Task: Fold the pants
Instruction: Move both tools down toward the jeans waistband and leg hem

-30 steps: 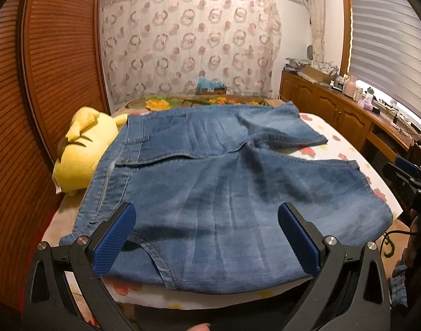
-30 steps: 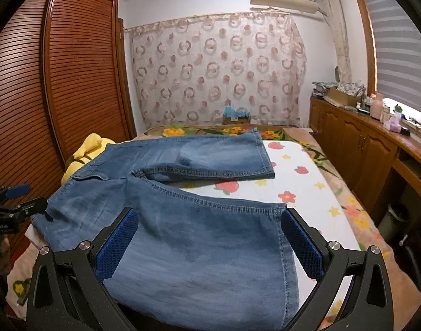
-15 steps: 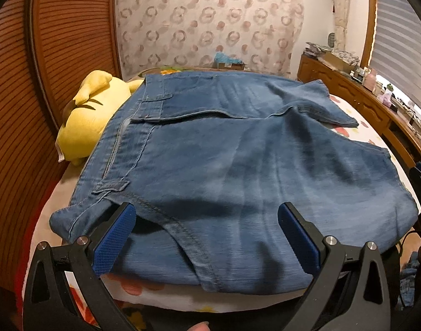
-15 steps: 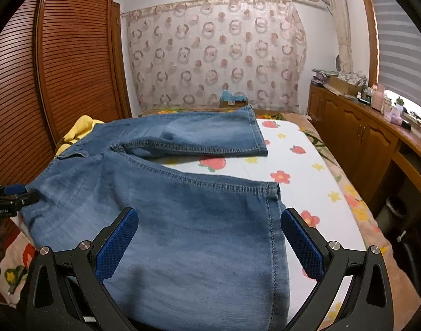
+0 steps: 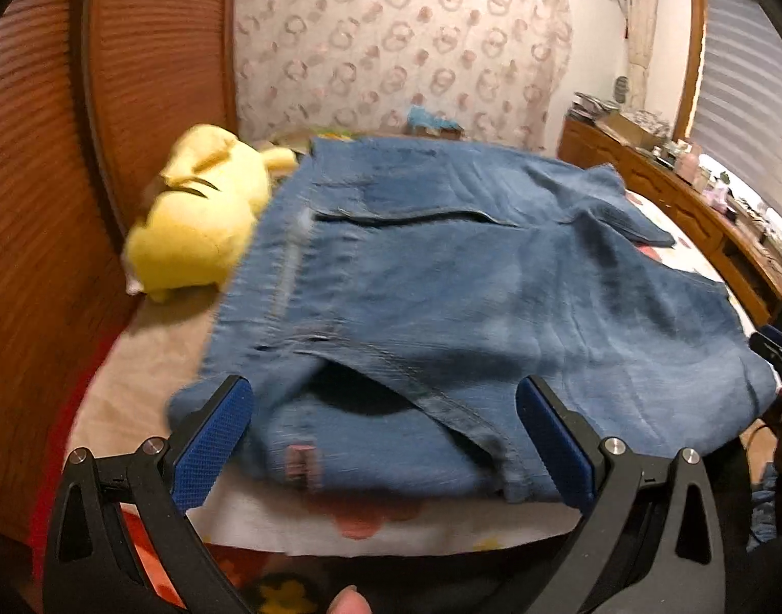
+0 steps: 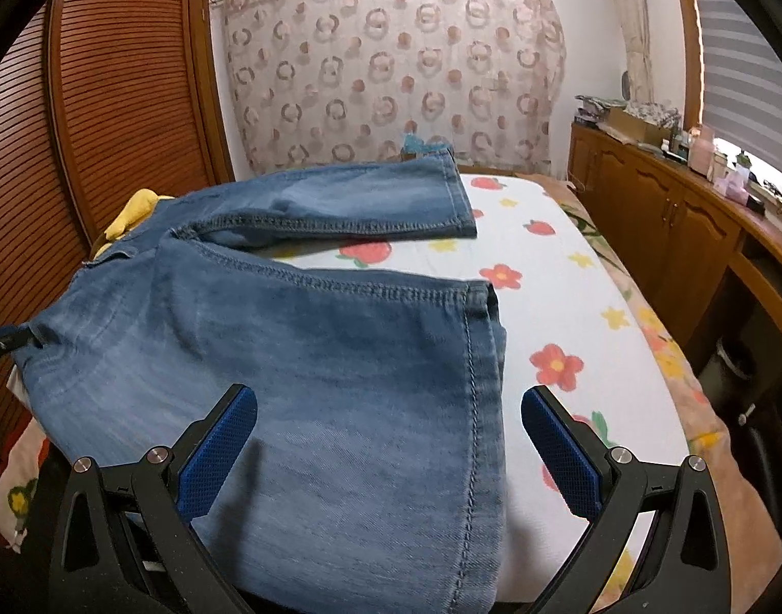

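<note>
Change: over the last second both cameras closed in on the jeans (image 5: 468, 317).
Left gripper (image 5: 386, 440): released, at the waistband, 6 o'clock.
Right gripper (image 6: 391, 455): released, over the near leg hem.
Jeans: flat on the floral bedsheet (image 6: 570, 307), legs apart.
Meaning: first grasp likely imminent.

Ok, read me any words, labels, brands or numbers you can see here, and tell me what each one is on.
No text here can be read.
Pink tag on the jeans: blurred, unreadable.
Items on the cabinet: too small to read.
Left gripper and right gripper: no markings visible.
</note>
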Motion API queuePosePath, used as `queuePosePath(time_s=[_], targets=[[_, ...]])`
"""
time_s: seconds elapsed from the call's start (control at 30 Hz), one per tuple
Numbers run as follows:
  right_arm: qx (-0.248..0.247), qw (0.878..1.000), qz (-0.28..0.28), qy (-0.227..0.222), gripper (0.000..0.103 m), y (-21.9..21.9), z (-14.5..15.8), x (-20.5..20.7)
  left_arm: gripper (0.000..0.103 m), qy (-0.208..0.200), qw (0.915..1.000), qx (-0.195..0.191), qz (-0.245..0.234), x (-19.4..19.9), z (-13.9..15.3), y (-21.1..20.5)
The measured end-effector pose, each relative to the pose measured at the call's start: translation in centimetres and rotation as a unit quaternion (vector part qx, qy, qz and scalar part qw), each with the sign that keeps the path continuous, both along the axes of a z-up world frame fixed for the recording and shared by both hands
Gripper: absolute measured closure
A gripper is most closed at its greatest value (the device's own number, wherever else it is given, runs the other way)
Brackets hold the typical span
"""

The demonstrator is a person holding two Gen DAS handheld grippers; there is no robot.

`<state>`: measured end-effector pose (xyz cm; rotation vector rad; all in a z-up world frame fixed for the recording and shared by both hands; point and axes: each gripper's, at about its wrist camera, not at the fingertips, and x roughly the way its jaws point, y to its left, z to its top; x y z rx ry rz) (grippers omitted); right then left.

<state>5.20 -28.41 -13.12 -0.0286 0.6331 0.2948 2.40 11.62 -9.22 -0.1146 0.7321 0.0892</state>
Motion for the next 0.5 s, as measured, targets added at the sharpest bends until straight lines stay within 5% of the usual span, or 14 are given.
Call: queuePosePath(time_s=[0.27, 0.43, 0.5], targets=[[-0.002, 1.0, -0.001, 0.005, 0.0, -0.5, 0.3, -0.9, 0.0, -0.009, 0.9995, -0.014, 0.028, -1.2, 0.6, 3.7], [-0.003, 1.0, 0.0, 0.008, 0.002, -0.9, 0.2, -0.4, 0.027, -0.003, 0.9988, -0.029, 0.04, -1.4, -0.1, 5.5], [-0.002, 1.0, 0.004, 0.012, 0.006, -1.0, 0.2, -0.7, 0.029, 0.002, 0.9986, -0.032, 0.041, -1.4, -0.8, 5.8]])
